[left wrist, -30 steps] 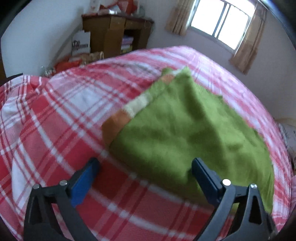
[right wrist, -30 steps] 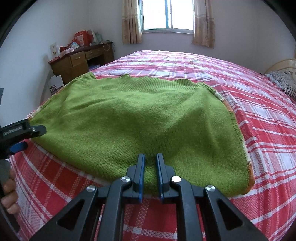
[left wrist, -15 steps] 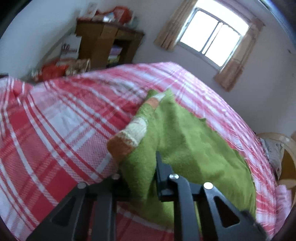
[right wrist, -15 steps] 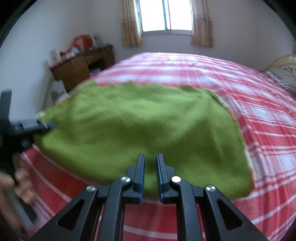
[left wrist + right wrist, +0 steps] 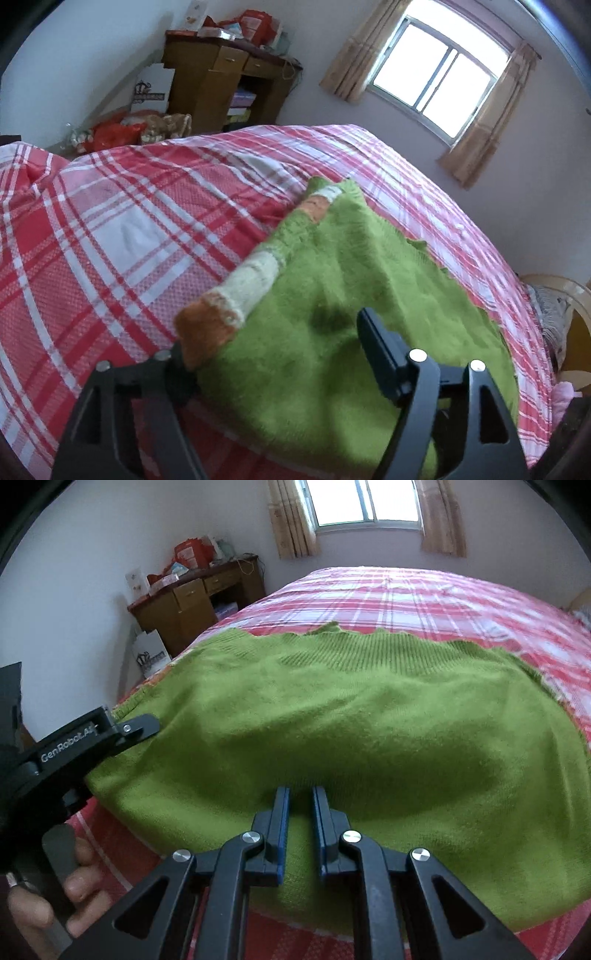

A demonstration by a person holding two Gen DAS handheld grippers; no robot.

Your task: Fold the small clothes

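We are working a green knitted sweater (image 5: pixel 362 720) on the red-and-white plaid bedspread (image 5: pixel 122 236). Left gripper (image 5: pixel 273 350) — jaws just reopening, spread astride the sweater's orange-and-cream striped edge (image 5: pixel 236 295). Right gripper (image 5: pixel 300 812) — fingers nearly pressed together, pinching the sweater's near hem.

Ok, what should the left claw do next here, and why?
Probably close the left claw on the orange cuff: its jaws have just been opening, and the edge of the green sweater lies loose between them. The right claw is shut over the near hem.

Daylight is streaming through an overexposed window (image 5: pixel 439 72), gripper shadows are falling on the green sweater (image 5: pixel 332 720), and fisheye edges are bending and darkening.
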